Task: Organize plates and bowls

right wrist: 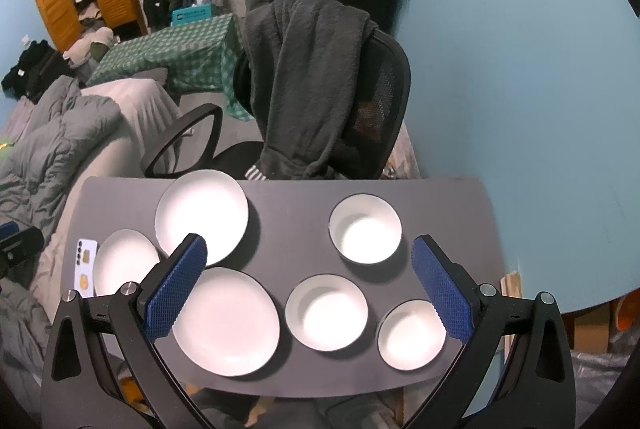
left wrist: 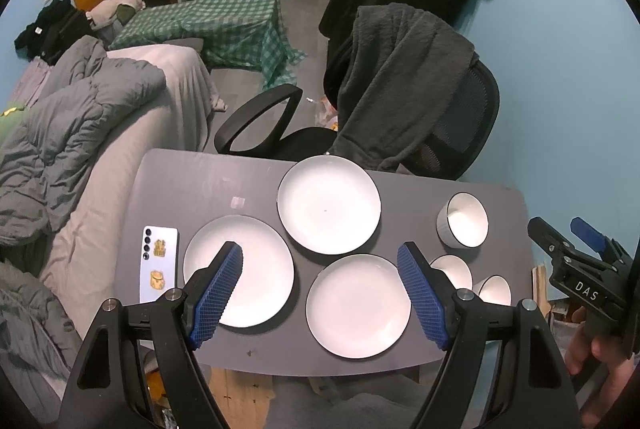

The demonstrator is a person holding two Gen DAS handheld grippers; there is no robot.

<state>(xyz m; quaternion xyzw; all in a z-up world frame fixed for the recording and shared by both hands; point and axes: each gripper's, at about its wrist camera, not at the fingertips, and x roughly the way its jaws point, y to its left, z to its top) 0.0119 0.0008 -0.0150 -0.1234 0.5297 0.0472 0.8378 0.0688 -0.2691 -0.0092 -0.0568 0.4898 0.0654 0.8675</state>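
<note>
Plates (left wrist: 358, 305) and bowls (right wrist: 326, 313), rigid, slick, breakable: we are holding both grippers (left wrist: 320, 293) (right wrist: 306, 285) spread and empty, judging rims safest.

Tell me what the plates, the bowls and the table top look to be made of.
Plates: likely glazed ceramic, smooth white with a thin dark rim.
Bowls: the same look, white inside with a dark rim, probably ceramic.
Table top: matte grey, maybe laminate; material unclear.

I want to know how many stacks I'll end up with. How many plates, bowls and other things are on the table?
Plates: 3
Bowls: 3
Phone: 1
Total: 7, all on the grey table
</note>
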